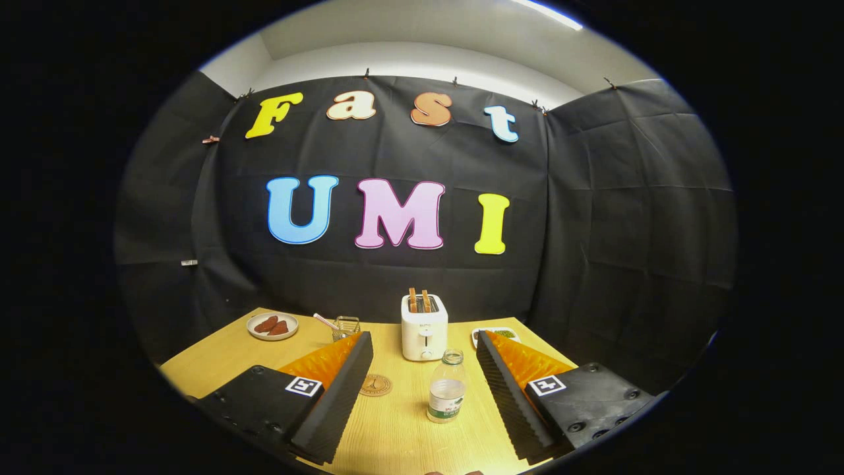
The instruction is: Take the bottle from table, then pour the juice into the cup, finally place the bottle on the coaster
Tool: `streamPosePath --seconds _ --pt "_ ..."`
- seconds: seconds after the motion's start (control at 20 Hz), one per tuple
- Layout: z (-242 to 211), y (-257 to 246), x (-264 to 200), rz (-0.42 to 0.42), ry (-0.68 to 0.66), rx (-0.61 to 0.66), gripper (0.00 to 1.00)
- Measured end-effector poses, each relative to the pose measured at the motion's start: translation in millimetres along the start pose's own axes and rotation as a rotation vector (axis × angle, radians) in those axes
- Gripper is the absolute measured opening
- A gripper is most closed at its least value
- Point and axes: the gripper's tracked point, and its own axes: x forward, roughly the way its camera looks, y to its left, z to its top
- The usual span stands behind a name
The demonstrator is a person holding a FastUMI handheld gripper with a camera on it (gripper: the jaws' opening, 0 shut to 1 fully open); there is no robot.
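A clear, uncapped plastic bottle (446,388) with a pale label stands upright on the wooden table (395,435), between my two fingers and closer to the right one. My gripper (425,342) is open, its fingers spread wide on either side and touching nothing. A round brown coaster (376,384) lies flat just inside the left finger, left of the bottle. A clear glass cup (345,326) with a straw in it stands beyond the left fingertip, partly hidden by it.
A white toaster (424,328) with two slices of toast stands beyond the bottle, near the back wall. A plate with reddish food (272,325) sits at the far left. Another plate (496,334) with green food peeks out behind the right finger.
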Motion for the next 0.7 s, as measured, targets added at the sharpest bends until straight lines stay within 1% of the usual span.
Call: streamPosePath --seconds 0.25,0.45,0.6,0.7 --pt "-4.9 -5.5 5.5 -0.012 0.017 -0.003 0.97" --pt "-8.7 -11.5 19.9 -0.025 0.033 -0.001 0.97" --pt "-17.4 -12.8 33.1 -0.006 0.057 -0.003 0.97" --pt "-25.1 -12.2 42.6 0.024 0.069 -0.012 0.97"
